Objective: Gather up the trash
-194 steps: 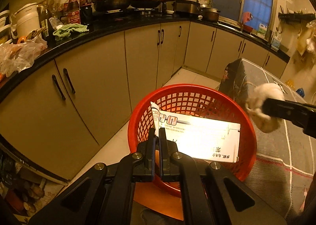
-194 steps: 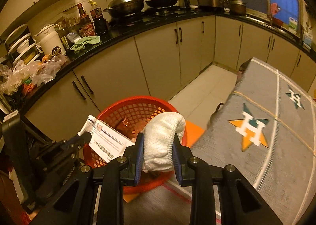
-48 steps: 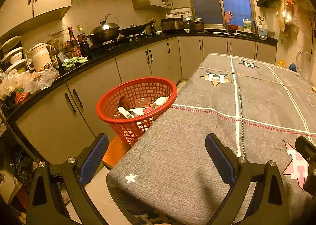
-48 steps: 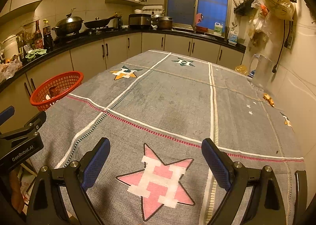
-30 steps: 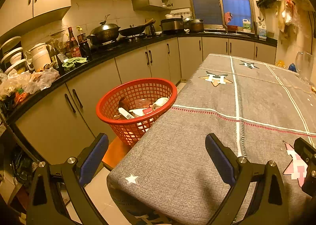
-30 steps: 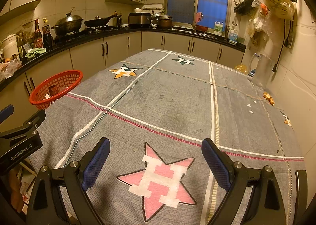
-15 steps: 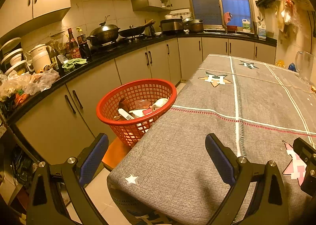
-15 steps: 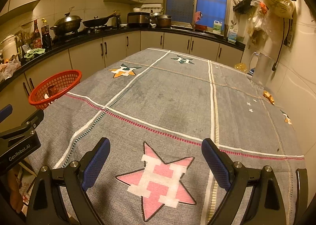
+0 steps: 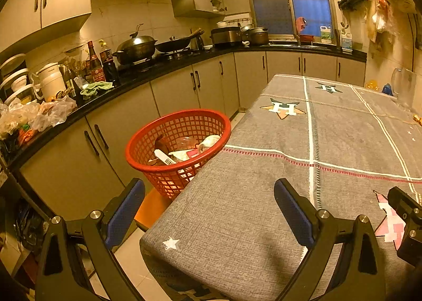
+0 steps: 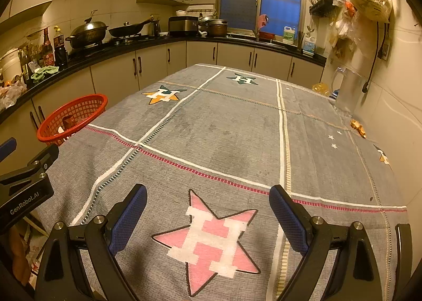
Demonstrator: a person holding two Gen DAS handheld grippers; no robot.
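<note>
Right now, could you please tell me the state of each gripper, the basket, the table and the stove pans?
Left gripper: open, empty.
Right gripper: open, empty.
Red basket: upright beside the table, holding trash.
Table: covered by a grey cloth.
Wok: lidded.
Pan: uncovered.

My left gripper (image 9: 209, 212) and right gripper (image 10: 205, 218) both gape wide, empty, seemingly level side by side.
</note>
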